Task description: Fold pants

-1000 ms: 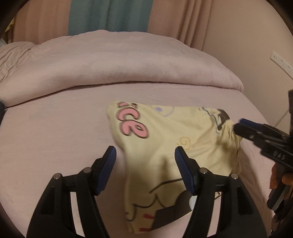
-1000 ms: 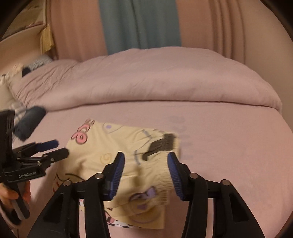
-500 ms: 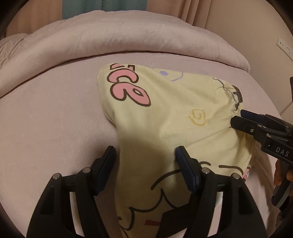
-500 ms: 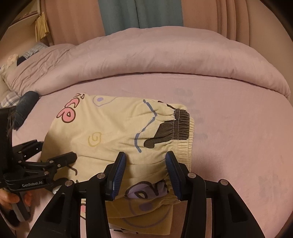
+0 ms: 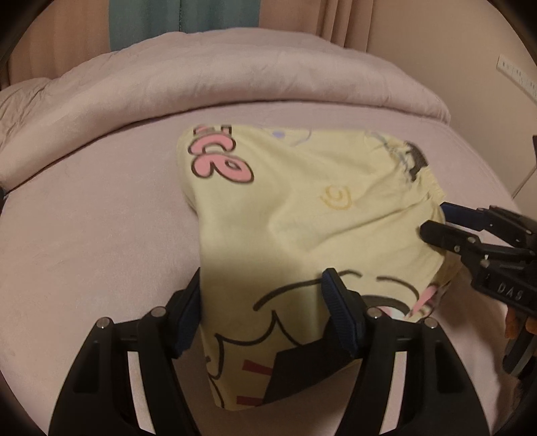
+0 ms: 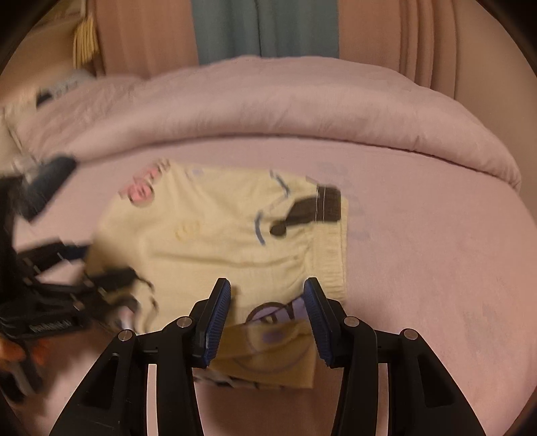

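Pale yellow cartoon-print pants lie folded on the pink bed sheet; they also show in the right wrist view. My left gripper is open, its blue-padded fingers either side of the near folded part of the cloth. My right gripper is open over the near edge by the elastic waistband. It also shows in the left wrist view at the pants' right edge. The left gripper shows blurred in the right wrist view.
A rolled pink duvet lies across the back of the bed, with curtains behind. A wall socket strip is at the right. Dark items sit at the left bed edge.
Both grippers have moved in low over the pants and stayed open. The pants now lie flatter on the sheet, with the folded top layer spread out.
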Action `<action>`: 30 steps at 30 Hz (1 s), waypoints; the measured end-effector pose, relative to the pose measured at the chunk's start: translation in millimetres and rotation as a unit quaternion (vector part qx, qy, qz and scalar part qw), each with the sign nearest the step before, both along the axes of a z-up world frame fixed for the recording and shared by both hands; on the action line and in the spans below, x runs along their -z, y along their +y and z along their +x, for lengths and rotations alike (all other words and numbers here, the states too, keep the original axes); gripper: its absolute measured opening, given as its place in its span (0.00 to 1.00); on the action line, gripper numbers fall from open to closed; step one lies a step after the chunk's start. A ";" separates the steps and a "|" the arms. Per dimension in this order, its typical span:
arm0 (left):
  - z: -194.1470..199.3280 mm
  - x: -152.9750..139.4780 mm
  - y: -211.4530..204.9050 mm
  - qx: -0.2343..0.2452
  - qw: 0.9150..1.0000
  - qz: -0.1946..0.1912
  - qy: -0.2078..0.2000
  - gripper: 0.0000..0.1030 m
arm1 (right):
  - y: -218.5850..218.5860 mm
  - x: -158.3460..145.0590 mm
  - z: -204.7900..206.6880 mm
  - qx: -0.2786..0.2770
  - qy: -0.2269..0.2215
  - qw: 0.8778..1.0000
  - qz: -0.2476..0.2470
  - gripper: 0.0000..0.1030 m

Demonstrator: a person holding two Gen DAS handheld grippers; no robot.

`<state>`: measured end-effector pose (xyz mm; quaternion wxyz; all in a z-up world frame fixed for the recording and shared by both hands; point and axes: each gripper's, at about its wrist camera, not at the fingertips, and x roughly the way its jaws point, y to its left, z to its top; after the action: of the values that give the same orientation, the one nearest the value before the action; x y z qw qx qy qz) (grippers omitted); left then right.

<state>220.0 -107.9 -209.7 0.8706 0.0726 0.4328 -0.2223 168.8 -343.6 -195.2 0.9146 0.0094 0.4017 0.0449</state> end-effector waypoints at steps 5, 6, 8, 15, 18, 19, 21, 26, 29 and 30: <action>2.3 0.8 1.2 0.000 1.000 0.014 0.002 0.69 | 15.5 6.2 3.2 -0.010 0.009 0.998 -0.061 0.46; 1.3 -4.1 4.4 -0.004 1.000 0.014 -0.005 0.67 | 14.9 2.9 2.6 -0.010 0.011 0.998 -0.059 0.46; 0.1 -19.0 15.8 -0.016 0.999 -0.008 -0.027 0.67 | 12.0 -9.4 -2.6 -0.008 0.003 0.999 -0.052 0.46; 17.5 -43.3 13.8 -0.020 0.997 -0.067 -0.041 0.69 | -7.0 -44.8 3.2 0.014 -0.058 0.998 -0.015 0.46; 23.0 -34.2 0.7 -0.017 0.997 -0.066 -0.025 0.69 | -13.8 -43.5 26.8 0.022 -0.062 0.998 0.013 0.46; 25.4 -30.1 -4.6 -0.016 0.998 -0.062 -0.019 0.69 | -12.8 -42.4 34.1 0.025 -0.058 0.998 0.016 0.46; 26.7 -21.6 -11.6 -0.013 0.999 -0.047 -0.012 0.69 | -9.5 -38.4 49.8 0.022 -0.048 0.998 0.018 0.46; 27.4 -3.2 -20.4 0.002 1.000 0.004 -0.005 0.74 | -4.3 -3.8 88.4 0.018 0.037 0.999 0.002 0.46; 26.3 -5.7 -16.8 0.007 1.000 0.009 -0.009 0.74 | 2.2 -0.7 89.5 0.014 0.042 0.999 -0.020 0.46; 25.6 -8.1 -13.4 0.004 1.000 0.000 -0.008 0.74 | 3.2 -4.2 87.5 0.017 0.040 0.999 -0.021 0.46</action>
<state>245.6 -121.3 -201.6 0.8733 0.0759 0.4254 -0.2251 256.3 -340.4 -191.0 0.8986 -0.0013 0.4382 0.0209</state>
